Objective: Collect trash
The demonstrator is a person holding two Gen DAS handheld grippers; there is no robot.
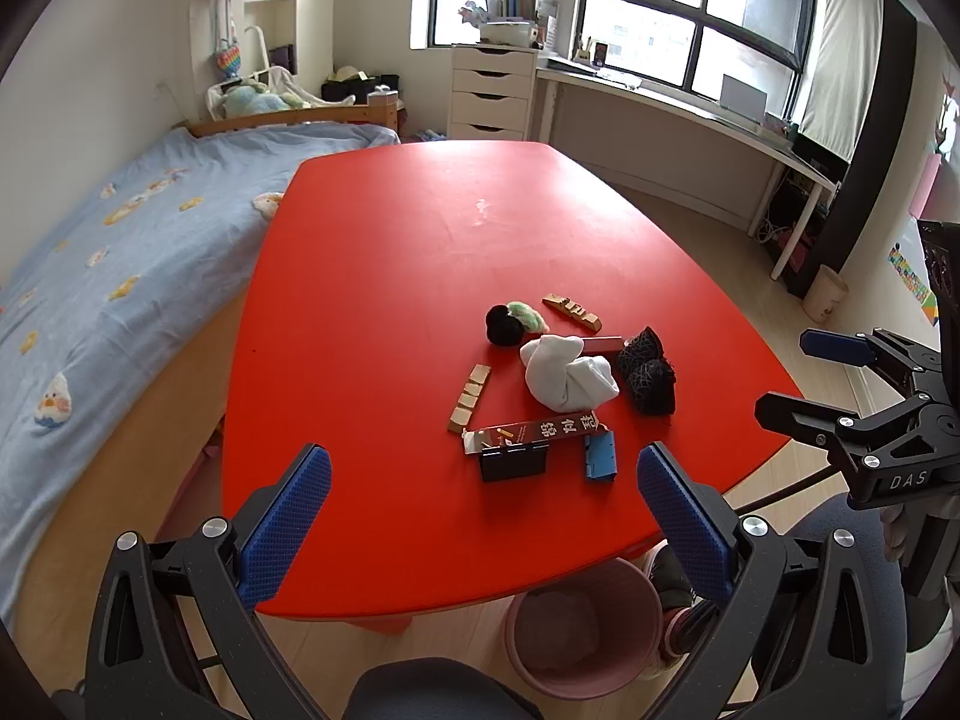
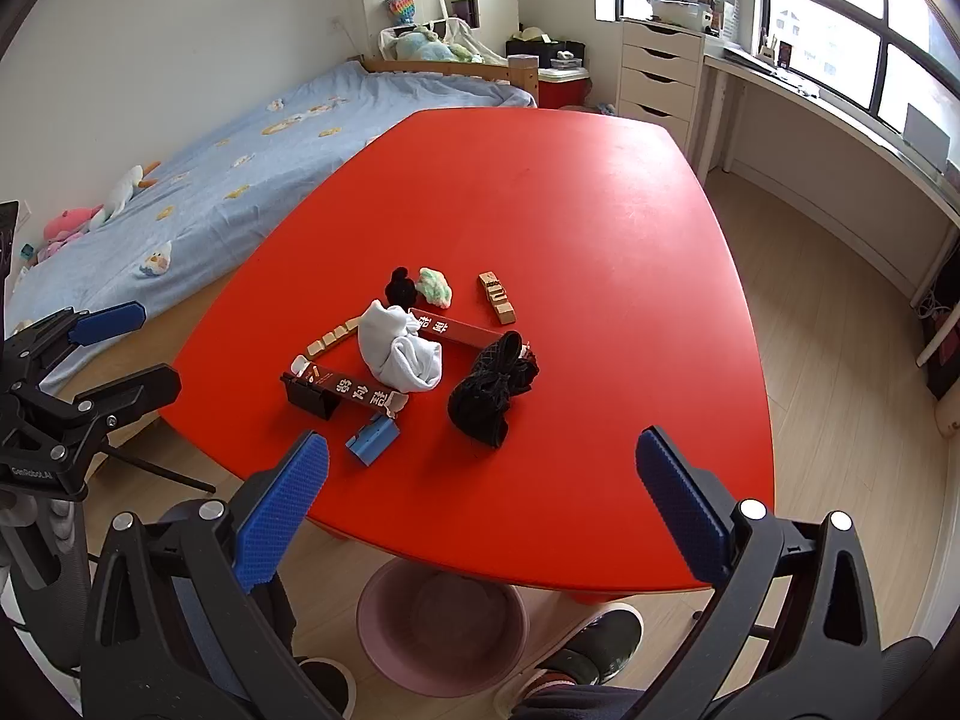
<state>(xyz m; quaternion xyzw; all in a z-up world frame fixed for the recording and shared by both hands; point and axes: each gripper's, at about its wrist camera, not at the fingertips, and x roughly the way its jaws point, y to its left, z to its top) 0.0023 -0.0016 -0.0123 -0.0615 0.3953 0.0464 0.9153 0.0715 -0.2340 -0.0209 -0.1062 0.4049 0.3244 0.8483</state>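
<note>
Both tools hang short of the red desk (image 1: 390, 276), nothing taken yet. Left tool (image 1: 483, 516) has its pads spread wide w/ nothing between; right tool (image 2: 483, 504) likewise spread and empty.

Landmark = white cloth bundle (image 2: 399, 357), roughly mid-desk. The trash sits clustered around it:
- Dark red printed carton strips: 2. One (image 2: 354, 387) just on the near side of the bundle, one (image 2: 456, 333) just behind it, partly hidden.
- Black open box (image 2: 309, 399): 1, at the left end of the near strip.
- Blue torn carton piece (image 2: 372, 439): 1, nearer the desk edge than the bundle.
- Black mesh wad (image 2: 489, 387): 1, just right of the bundle.
- Black pompom (image 2: 401, 288) and green-white fluffy lump (image 2: 435, 287): 1 each, behind the bundle.
- Wooden tile rows: 2. One (image 2: 329, 339) left of the bundle, one (image 2: 497, 298) behind and right.

Pink bin (image 2: 441, 630): 1, on the floor under the near desk edge.

Handling, as a guess: cartons look light, thin, crushable – pinch across the flat sides mid-length. Mesh, cloth, fluff are soft and will squash, so grab the bulk, not a loose edge. Tile rows look stiff, smooth, prob. loose pieces; may scatter if taken at one end.
</note>
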